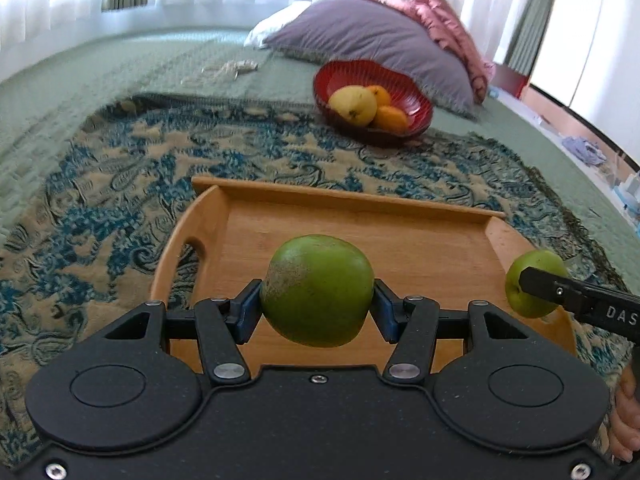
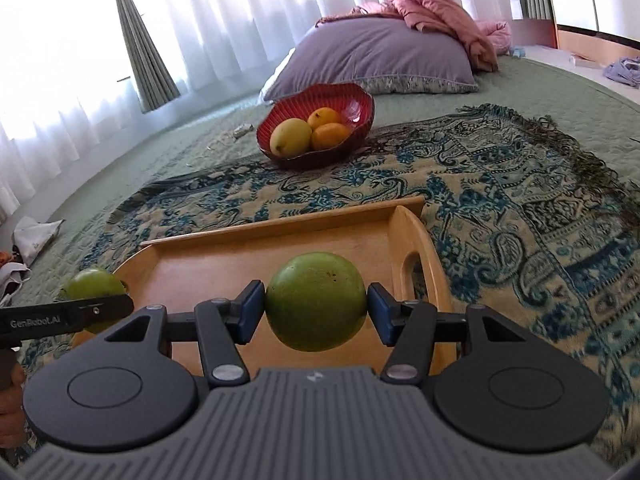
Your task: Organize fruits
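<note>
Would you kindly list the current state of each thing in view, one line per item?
Left gripper: shut on a round green fruit, held above the tray.
Right gripper: shut on a second round green fruit, also above the tray.
Left green fruit: clamped, lifted.
Right green fruit: clamped, lifted.
Rectangular wooden tray: lying flat on the patterned blanket, nothing resting on it.
Ribbed red bowl: tilted, holding one yellow and two orange fruits.

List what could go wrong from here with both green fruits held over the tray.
1. Each gripper, left and right, pinches a round green fruit only at its sides; either might slip and roll off the wooden tray.
2. The red bowl sits tilted on soft bedding with three fruits; adding more could tip it.
</note>
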### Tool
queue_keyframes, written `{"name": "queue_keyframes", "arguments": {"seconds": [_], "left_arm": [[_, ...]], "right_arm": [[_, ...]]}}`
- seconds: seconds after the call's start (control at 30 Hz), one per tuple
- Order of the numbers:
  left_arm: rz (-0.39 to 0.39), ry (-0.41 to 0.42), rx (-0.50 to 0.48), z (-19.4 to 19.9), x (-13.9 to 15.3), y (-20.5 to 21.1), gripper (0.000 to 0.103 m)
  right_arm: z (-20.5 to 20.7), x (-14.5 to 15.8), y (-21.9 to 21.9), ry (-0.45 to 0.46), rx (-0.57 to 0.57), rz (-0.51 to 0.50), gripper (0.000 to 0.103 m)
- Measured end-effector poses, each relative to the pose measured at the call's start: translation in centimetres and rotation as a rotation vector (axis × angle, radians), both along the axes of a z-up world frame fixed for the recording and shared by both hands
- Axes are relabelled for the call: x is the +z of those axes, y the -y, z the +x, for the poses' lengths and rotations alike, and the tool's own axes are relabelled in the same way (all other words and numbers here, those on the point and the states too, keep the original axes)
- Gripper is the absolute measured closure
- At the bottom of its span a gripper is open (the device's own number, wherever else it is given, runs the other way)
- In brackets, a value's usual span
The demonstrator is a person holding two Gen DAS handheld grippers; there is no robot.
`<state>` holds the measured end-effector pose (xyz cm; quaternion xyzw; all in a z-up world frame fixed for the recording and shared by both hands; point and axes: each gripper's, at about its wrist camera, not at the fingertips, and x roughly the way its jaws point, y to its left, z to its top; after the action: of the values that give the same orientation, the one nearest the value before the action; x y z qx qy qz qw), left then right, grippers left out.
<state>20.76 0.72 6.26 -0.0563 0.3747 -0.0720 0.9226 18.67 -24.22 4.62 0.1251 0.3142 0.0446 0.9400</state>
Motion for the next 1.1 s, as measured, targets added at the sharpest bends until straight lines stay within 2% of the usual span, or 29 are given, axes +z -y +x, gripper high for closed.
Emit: {"name": "queue_keyframes", "arguments": {"seconds": [0.1,0.27,1.1], "left_arm": [[0.008,-0.026,0.015,1.4,-0.9,0.2,0.049],[0.034,-0.026,0.014,2.1,-1.6,0.6,0.049],[0.075,-0.056,0.022,2.3,-3.3,1.0,0.049]], "right_arm": [[1.4,0.0,-0.3,-0.028,0.003,-0.018,0.044],[2.5,-0.6,-0.6,-0.056,0.009,-0.055,0.044],[2.7,-1.7,-0.1,-0.084,0.009,-0.047,0.044]]}}
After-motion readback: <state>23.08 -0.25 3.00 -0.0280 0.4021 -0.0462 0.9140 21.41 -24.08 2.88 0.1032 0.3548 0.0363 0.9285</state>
